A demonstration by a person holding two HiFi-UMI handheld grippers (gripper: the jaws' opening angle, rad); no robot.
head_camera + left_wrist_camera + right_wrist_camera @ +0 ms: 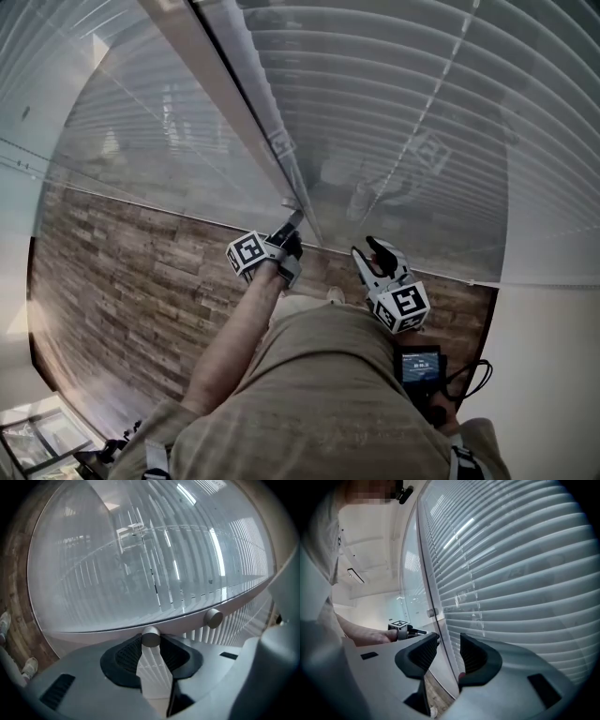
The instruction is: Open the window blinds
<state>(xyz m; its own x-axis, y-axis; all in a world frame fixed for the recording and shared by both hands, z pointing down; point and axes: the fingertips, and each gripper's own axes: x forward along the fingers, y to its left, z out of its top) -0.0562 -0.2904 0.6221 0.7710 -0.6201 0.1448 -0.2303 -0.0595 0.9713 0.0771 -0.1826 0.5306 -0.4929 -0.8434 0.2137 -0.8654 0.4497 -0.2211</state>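
White slatted blinds [403, 103] hang shut behind a glass pane with a pale frame [234, 103]. In the left gripper view a small round grey knob [151, 636] on that frame sits between the black pads, and my left gripper [151, 641] is shut on it. A second knob [214, 618] stands free a little to its right. In the head view the left gripper [292, 223] reaches to the frame's lower end. My right gripper [367, 251] hangs beside it, open and empty. In its own view the right gripper [449, 644] faces the blinds [520, 573] with the pane's edge behind the gap.
A wood-plank floor [122, 291] lies below the window. A second glass panel [141, 141] extends to the left and a white wall [553, 375] to the right. A dark device with a cable [419, 366] hangs at the person's waist. Shoes [29, 666] show on the floor.
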